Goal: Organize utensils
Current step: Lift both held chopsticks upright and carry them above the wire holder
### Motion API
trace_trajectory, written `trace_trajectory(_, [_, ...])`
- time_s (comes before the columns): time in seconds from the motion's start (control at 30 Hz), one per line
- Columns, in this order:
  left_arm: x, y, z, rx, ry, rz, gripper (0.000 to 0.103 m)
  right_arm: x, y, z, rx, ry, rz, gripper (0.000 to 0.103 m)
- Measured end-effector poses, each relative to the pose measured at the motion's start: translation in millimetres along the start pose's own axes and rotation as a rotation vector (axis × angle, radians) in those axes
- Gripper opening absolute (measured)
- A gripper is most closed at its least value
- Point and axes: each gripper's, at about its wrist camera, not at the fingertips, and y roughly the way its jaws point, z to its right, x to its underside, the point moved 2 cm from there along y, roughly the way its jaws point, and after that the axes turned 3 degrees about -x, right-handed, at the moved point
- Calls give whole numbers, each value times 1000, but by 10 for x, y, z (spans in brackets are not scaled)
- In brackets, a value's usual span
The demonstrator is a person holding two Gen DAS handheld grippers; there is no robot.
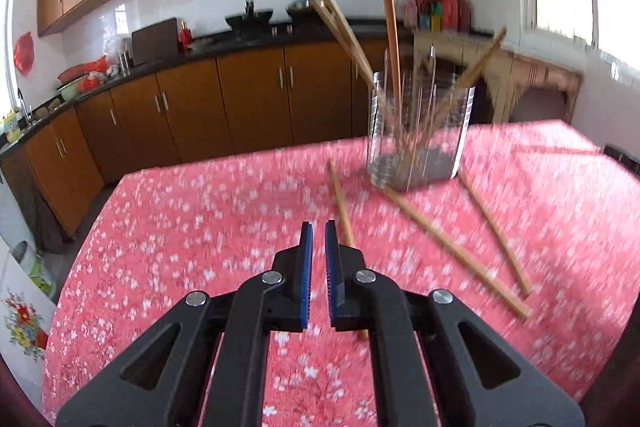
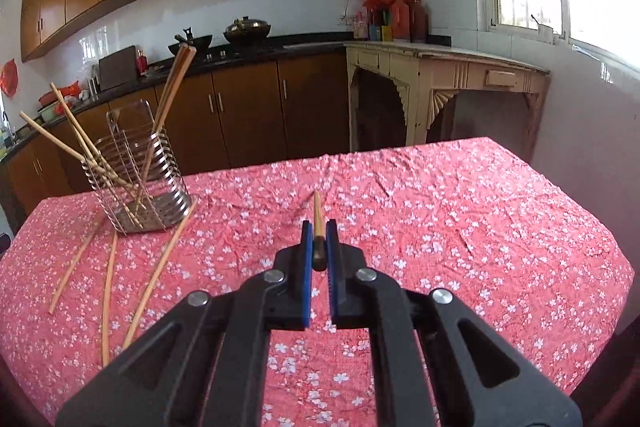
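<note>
A wire utensil holder stands on the red flowered tablecloth with several wooden chopsticks leaning in it. Three loose chopsticks lie on the cloth beside it. My left gripper hovers above the cloth with its jaws nearly closed and nothing between them; one chopstick lies just right of its tips. My right gripper is shut on a chopstick that points forward over the cloth, right of the holder.
The table has edges at the far side and right. Behind it stand brown kitchen cabinets, a counter with woks and a cream side table under the window.
</note>
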Motion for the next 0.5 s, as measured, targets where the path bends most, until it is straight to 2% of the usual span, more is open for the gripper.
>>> trace_trajectory(0.07, [122, 119, 30, 32, -13, -72, 8, 53, 36, 23, -2, 8, -11, 7])
trace_trajectory(0.13, [219, 217, 92, 61, -29, -127, 19, 91, 47, 18, -2, 11, -18, 7])
trace_trajectory(0.2, [306, 275, 197, 52, -10, -146, 48, 119, 52, 6, -2, 10, -26, 7])
trace_trajectory(0.23, [327, 276, 239, 49, 0, -144, 51, 126, 51, 5, -2, 11, -28, 7])
trace_trajectory(0.47, [427, 434, 391, 22, 51, -235, 51, 145, 63, 18, -10, 26, -36, 7])
trace_trajectory(0.5, [443, 468, 394, 23, 49, -257, 45, 149, 64, 14, -10, 27, -36, 7])
